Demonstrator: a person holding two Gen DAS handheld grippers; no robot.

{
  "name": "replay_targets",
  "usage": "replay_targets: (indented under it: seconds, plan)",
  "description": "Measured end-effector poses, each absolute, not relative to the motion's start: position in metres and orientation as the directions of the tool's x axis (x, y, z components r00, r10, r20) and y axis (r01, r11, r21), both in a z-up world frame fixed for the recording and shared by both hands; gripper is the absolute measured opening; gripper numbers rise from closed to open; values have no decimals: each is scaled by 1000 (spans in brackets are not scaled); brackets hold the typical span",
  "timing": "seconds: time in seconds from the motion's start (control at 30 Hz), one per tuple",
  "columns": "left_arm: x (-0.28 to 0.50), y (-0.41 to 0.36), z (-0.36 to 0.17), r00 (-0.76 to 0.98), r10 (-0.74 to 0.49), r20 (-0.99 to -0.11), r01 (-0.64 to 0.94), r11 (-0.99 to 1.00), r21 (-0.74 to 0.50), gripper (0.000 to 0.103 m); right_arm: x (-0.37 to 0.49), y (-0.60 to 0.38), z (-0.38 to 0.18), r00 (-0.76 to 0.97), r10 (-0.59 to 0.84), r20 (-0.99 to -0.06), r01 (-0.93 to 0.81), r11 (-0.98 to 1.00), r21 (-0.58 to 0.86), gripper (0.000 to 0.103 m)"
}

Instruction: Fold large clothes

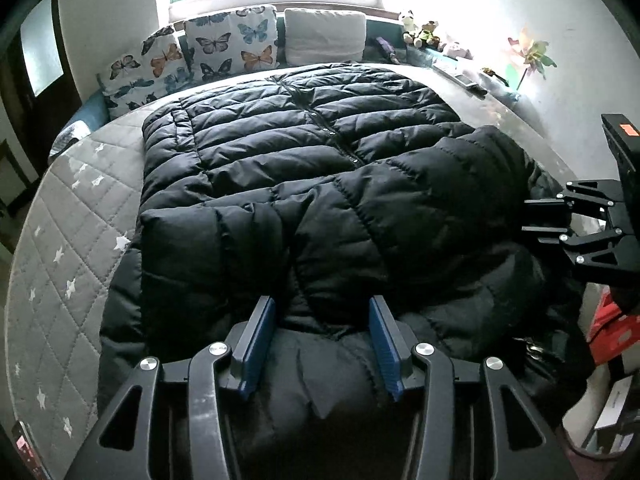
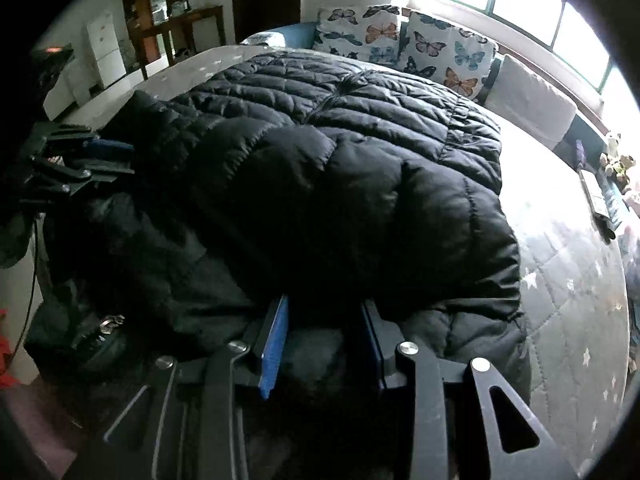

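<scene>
A: Well, the bed [image 1: 60,264] is the biggest thing here. It has a gray cover with little white stars, and the big black puffy coat [image 1: 304,148] lies spread out on top of it.

B: Where is the coat on the bed?

A: It lies in the middle, with its bottom edge up by the butterfly pillows [image 1: 232,42]. The top end comes down to the near edge of the bed, and a fat sleeve [image 1: 400,200] is already laid across the front.

B: So which step is it?

A: It looks like the sleeves are folded in, and the near end of the coat comes next.

B: What are the claws doing?

A: The left claw [image 1: 322,312] is about half open. Coat cloth bulges up between its blue pads, but whether they squeeze it cannot be told. The right claw [image 2: 324,312] is a bit narrower, and its pads seem to press on a dark lump of coat.

B: And the next move?

A: Probably both claws need a firm pinch on the near end, then lift together and carry it over toward the pillows. The coat is thick and slippery, so it could slide out.
</scene>
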State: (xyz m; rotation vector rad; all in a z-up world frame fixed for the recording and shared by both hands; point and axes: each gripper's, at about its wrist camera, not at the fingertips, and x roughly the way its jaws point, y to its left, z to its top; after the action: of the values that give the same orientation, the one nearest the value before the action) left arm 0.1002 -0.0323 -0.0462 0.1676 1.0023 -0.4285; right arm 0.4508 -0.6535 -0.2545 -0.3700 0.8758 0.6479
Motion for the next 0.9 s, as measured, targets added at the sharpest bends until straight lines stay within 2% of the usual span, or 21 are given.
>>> replay_targets:
  seconds: [0.17, 0.33, 0.37, 0.47, 0.53, 0.63, 0.77, 0.9]
  plan:
    - [98, -27, -16, 447, -314, -837, 429, 897, -107, 53, 451, -664, -221, 439, 418, -795, -679, 734, 12, 39]
    - [127, -9, 27, 431, -356, -829, 408, 897, -172, 61, 477, -676, -174, 405, 451, -795, -681, 729, 67, 39]
    - [135, -5, 35, 427, -360, -830, 399, 898, -184, 61, 483, -678, -166, 406, 455, -793, -683, 728, 68, 42]
    - [171, 12, 57, 435, -332, -837, 363, 915, -174, 74, 514, -682, -140, 389, 475, -789, -684, 723, 98, 56]
    - [206, 32, 68, 450, -293, -843, 315, 936, -157, 80, 540, -685, -130, 386, 479, -788, -671, 732, 116, 58]
    - [253, 60, 68, 434, -271, -859, 252, 952, -173, 83, 588, -686, -129, 377, 479, -793, -645, 750, 146, 60]
    - [325, 108, 50, 384, -315, -868, 143, 949, -281, 83, 665, -685, -153, 359, 459, -813, -582, 791, 190, 60]
    - [370, 133, 28, 402, -304, -864, 110, 952, -284, 83, 719, -696, -181, 356, 441, -824, -513, 829, 222, 60]
